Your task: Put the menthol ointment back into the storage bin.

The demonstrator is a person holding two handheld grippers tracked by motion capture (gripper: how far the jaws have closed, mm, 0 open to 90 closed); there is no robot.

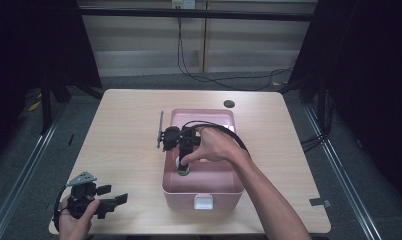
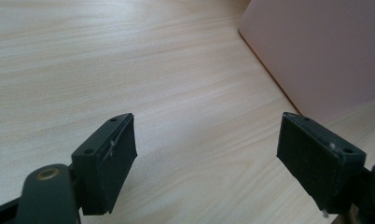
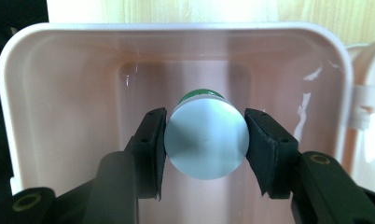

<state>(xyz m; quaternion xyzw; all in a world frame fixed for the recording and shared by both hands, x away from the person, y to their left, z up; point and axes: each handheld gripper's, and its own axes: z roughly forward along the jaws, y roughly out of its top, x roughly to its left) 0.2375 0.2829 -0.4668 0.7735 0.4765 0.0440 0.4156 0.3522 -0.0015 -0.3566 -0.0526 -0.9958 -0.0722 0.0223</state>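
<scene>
Pale wood-grain tabletop (image 1: 124, 125), dark surroundings, black cables on the floor beyond. Pink plastic bin (image 1: 224, 187) sits near the tabletop's centre, white latch on its near wall. Inside the bin: a can (image 3: 207, 141), silver flat end facing the right gripper view, green showing behind that end. Right claw (image 3: 206, 144) pinches the can, one black pad pressed on each side of the silver end; the person's right hand (image 1: 216, 146) reaches into the bin from above. Left claw (image 2: 206, 156) rests low at the tabletop's near left corner, held in the left hand (image 1: 75, 220), jaws spread wide with bare wood between them. Bin's pink outer wall lies just beyond, apart from the jaws.
</scene>
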